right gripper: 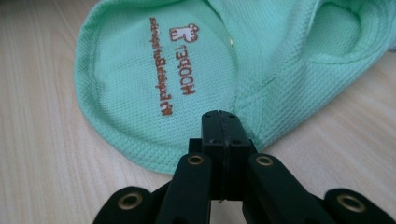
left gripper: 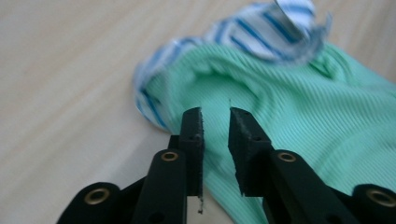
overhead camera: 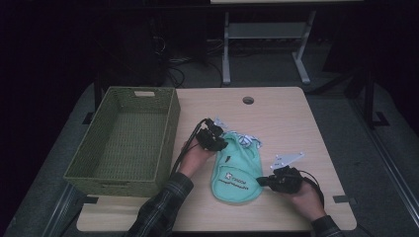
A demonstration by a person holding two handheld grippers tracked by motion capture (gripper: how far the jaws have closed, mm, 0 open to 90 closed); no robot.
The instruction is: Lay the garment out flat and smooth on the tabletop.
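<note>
On the light wooden surface, a small mint-green knit garment with a brown printed logo lies flat near the front edge, to the right of the empty olive-green woven basket. Blue-and-white striped trim borders the garment's far end.

Left tongs: held in the person's left hand, with the forearm in a plaid sleeve coming up from the bottom edge and angled toward the right. The tongs point at the garment's far, trimmed end. In the left gripper view the left tongs stand a narrow gap apart, with ribbed green fabric seen between and beyond the tips; nothing is clamped.

Right tongs: held in the right hand, low and roughly level, pointing left at the garment's right-hand hem. In the right gripper view the right tongs are pressed fully together at that hem. Whether a fold of cloth is caught between them cannot be told.

A grey three-cornered plate sits just above the right tongs.
</note>
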